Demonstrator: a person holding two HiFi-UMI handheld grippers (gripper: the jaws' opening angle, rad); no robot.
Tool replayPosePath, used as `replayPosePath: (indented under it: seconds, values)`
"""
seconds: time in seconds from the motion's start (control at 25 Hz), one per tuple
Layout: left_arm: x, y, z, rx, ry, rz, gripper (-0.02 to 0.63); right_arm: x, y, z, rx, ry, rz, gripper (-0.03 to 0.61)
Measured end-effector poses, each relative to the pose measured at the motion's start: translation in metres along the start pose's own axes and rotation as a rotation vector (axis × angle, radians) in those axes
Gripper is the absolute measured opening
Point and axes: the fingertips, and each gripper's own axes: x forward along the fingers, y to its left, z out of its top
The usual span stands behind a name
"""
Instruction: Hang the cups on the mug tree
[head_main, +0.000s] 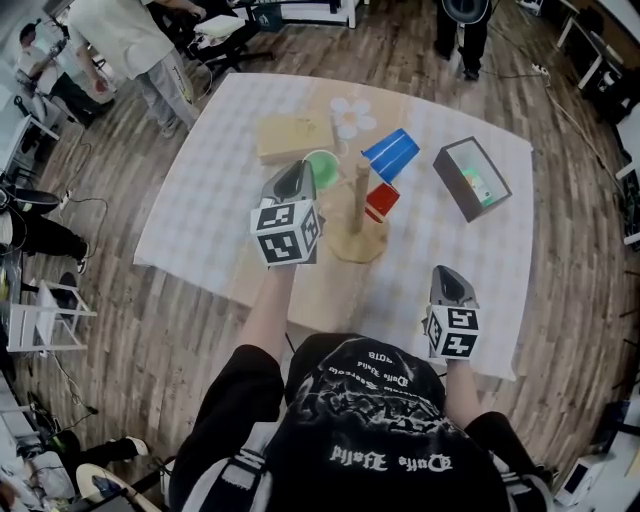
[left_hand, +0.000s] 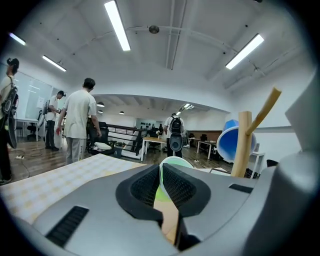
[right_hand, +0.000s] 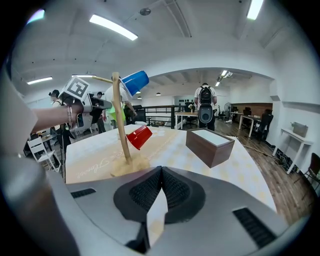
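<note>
The left hand-held gripper (head_main: 296, 178) is clamping the green cup (head_main: 324, 166) just left of the mug tree (head_main: 359, 205), which is carrying the blue cup (head_main: 391, 153) and red cup (head_main: 381, 201). The right hand-held gripper (head_main: 449, 276) is hovering near right, jaws together.

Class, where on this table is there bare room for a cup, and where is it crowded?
Bare: the cloth left of the tan box, and the near strip between mug tree and right gripper. Crowded: around the tree, from tan box to dark box.
</note>
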Motion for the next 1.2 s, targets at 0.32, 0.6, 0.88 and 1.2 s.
replayPosePath:
  seconds: [0.32,0.6,0.88,1.2]
  values:
    - [-0.01,-0.012,0.006,0.044,-0.05,0.005,0.04,0.0,0.008,-0.006,-0.005,0.003,0.019,0.009]
    - [-0.022,-0.028,-0.002,0.174,-0.083,0.009,0.04,0.001,0.014,-0.009,-0.023,0.014,0.044,0.009]
    - [-0.027,-0.037,-0.002,0.241,-0.115,0.026,0.041,0.004,0.017,-0.015,-0.027,0.026,0.078,0.009]
    - [-0.033,-0.052,-0.005,0.344,-0.117,0.022,0.041,0.009,0.02,-0.018,-0.015,0.028,0.127,0.009]
